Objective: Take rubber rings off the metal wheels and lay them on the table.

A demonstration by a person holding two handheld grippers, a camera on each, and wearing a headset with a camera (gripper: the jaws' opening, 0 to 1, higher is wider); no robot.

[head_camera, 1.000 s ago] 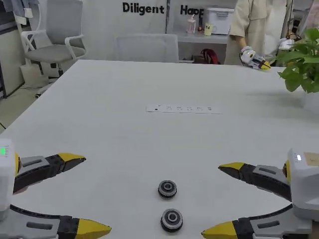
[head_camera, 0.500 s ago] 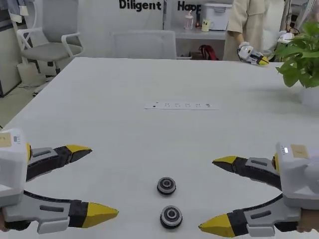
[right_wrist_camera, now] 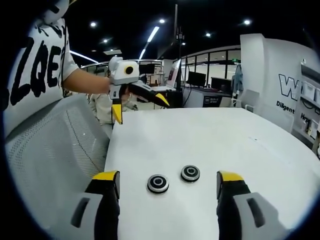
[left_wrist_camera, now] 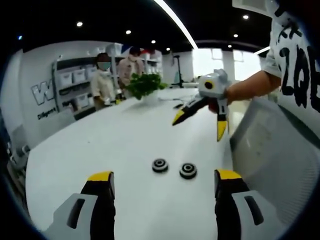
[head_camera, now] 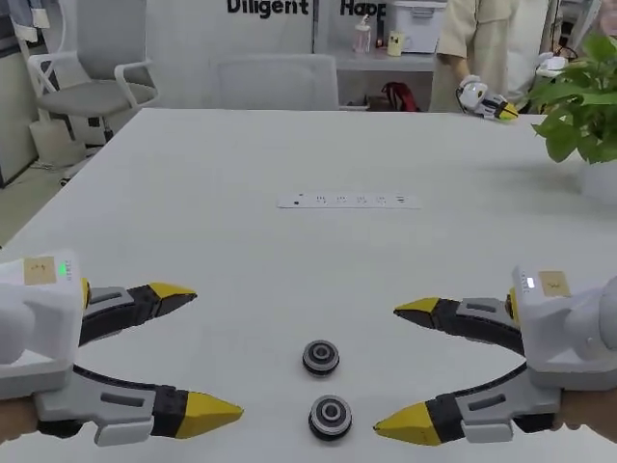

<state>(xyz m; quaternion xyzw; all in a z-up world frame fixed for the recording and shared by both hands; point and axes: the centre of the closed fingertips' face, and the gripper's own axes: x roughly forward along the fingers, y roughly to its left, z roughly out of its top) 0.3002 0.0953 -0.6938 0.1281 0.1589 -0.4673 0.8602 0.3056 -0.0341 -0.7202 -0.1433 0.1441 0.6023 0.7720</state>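
A: How did the jaws stand?
B: Both pairs were spread wide and held nothing. The left grey-and-black gripper with yellow tips [head_camera: 212,352] hovered at nine o'clock of the work. The matching right gripper [head_camera: 388,367] hovered at three o'clock. Each pointed inward over the white table [head_camera: 318,260].
A: And the wheels?
B: Two small round metal wheels lay flat on the table between the tips, apart from each other. The far wheel [head_camera: 321,357] was at twelve o'clock of the near wheel [head_camera: 331,417]. Each carried a dark outer band, which I took for its black rubber ring [head_camera: 313,418]. Neither gripper touched a wheel.
A: Which step was that?
B: The approach, I judged. No ring was off yet.
A: What did the next move call for?
B: One gripper had to close on a wheel and pin it by the metal, not the band. The other then had to nip the rubber at the edge and peel it away. The wheels looked apt to roll or skid on the smooth top, so a steady hold came first. The white power strip [head_camera: 349,201] at twelve o'clock and the green potted plant [head_camera: 578,96] at two o'clock stood well apart from the work
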